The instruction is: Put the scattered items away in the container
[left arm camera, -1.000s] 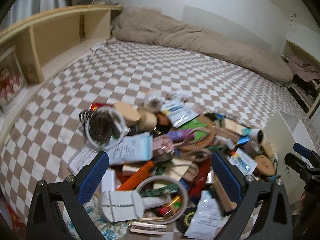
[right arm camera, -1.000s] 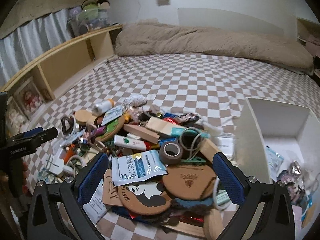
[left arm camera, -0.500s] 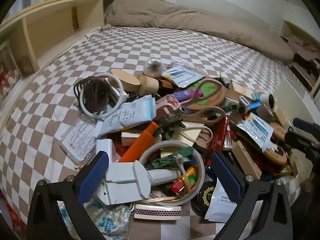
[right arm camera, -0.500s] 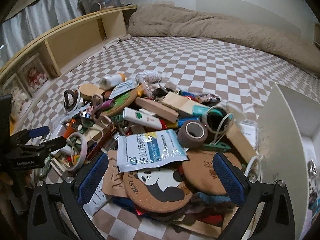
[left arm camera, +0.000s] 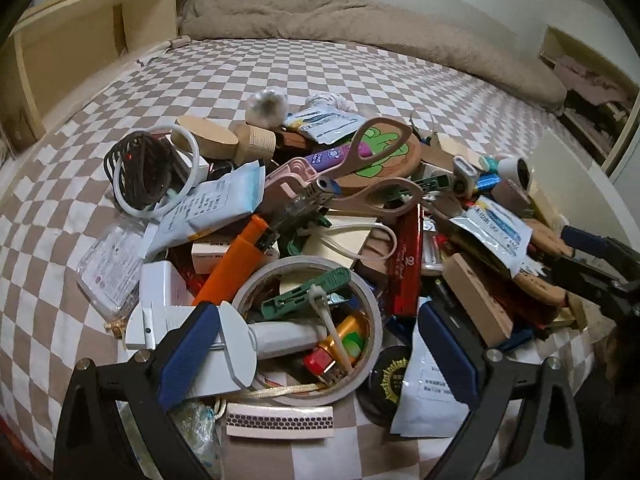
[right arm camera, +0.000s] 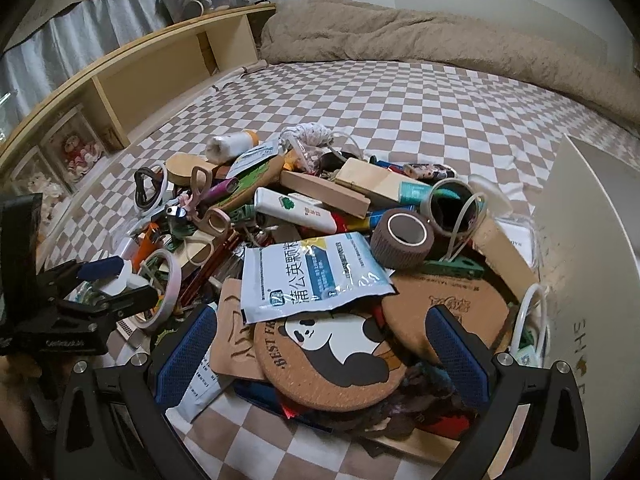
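So the whole pile of scattered items (right arm camera: 320, 248) sits on a brown-and-white checkered bed (right arm camera: 400, 96), filling the middle and lower part of both wrist views.

Readable stuff first. In the right wrist view, lower centre, there's a round cork panda coaster (right arm camera: 332, 356) with "BEST F…" along its rim, the rest covered. Lying partly over it is a white and blue sachet (right arm camera: 312, 276) printed with big Chinese characters, 蒲公英颗粒 as far as one can read. Just right of the sachet stands a brown bandage roll (right arm camera: 402, 238). The white container (right arm camera: 588, 272) takes up the right edge of that view, touching the heap, with letters "SH" readable sideways on its wall. The other claw shows at the left edge with small white lettering on its black body, too blurred to read.

In the left wrist view, lower centre, a clear tape ring (left arm camera: 308, 324) lies flat with a green clip (left arm camera: 308, 292) and a small red and gold thing inside it. A striker-strip matchbox (left arm camera: 280, 420) lies just below the ring. Beige scissors (left arm camera: 372, 176) rest on a green-print cork coaster (left arm camera: 384, 156) in the upper middle.

Left claw (left arm camera: 316, 356) is spread wide, blue pads either side of the tape ring, pinching nothing. Right claw (right arm camera: 324, 360) is also spread wide around the panda coaster, pinching nothing.
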Demonstrator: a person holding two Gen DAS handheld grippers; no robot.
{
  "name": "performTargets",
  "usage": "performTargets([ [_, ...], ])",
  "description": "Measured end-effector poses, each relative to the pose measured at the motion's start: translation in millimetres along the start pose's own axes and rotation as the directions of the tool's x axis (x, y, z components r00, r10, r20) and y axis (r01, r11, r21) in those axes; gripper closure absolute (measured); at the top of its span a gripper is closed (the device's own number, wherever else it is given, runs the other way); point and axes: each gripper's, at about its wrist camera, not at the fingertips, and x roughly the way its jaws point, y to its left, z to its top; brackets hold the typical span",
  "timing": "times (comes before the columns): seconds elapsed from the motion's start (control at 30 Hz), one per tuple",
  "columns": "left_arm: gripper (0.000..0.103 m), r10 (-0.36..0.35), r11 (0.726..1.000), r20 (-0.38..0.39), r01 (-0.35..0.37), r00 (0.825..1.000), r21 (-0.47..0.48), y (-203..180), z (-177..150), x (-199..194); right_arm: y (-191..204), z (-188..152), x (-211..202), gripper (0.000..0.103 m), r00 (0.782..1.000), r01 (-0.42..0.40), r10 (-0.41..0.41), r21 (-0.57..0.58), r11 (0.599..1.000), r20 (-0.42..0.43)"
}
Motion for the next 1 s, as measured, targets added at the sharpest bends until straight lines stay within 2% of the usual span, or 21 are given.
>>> performTargets([
  [0.1,0.003,0.078,0.994,-0.008,-0.077,0.997,0.073,-12,-3,6,-1,-3,1,0.000,1.000,-0.008,0.008,0.006,1.000,-0.005],
  [0.2,0.005,0.174,0.972,-0.007,-0.171,0.985,0.160,-27,-9,12,-3,-5,1,0.000,1.000,-0.015,0.016,0.015,1.000,-0.005],
  [0.27,0.017,0.195,0.967,0.009,-0.194,0.981,0.164,-27,-10,9,-5,-6,0,0.000,1.000,-0.019,0.019,0.026,0.999,-0.004],
  [0.33,0.025,0.157,0.977,0.025,-0.159,0.987,0.144,-23,-11,2,-8,-7,-1,0.000,1.000,-0.022,0.022,0.037,0.999,0.000],
  [0.37,0.035,0.137,0.981,0.030,-0.140,0.990,0.133,-20,-11,-1,-9,-7,-2,0.000,1.000,-0.024,0.023,0.043,0.999,0.002],
  [0.43,0.047,0.101,0.988,0.028,-0.104,0.994,0.115,-16,-11,-3,-11,-8,-3,0.000,1.000,-0.029,0.029,0.053,0.998,0.005],
  [0.5,0.049,0.085,0.991,0.031,-0.088,0.996,0.104,-14,-10,-5,-13,-8,-4,0.000,0.999,-0.036,0.036,0.063,0.997,0.008],
  [0.8,0.076,-0.009,0.997,0.088,0.002,0.996,0.076,-17,-6,-17,-17,-8,-6,0.000,0.998,-0.054,0.053,0.082,0.995,0.015],
  [0.87,0.100,-0.037,0.997,0.086,0.032,0.996,0.068,-16,-6,-19,-17,-8,-6,0.000,0.998,-0.054,0.053,0.082,0.995,0.015],
  [1.0,0.102,-0.041,0.998,0.086,0.036,0.995,0.061,-15,-5,-17,-17,-8,-6,0.000,0.998,-0.054,0.053,0.082,0.995,0.015],
])
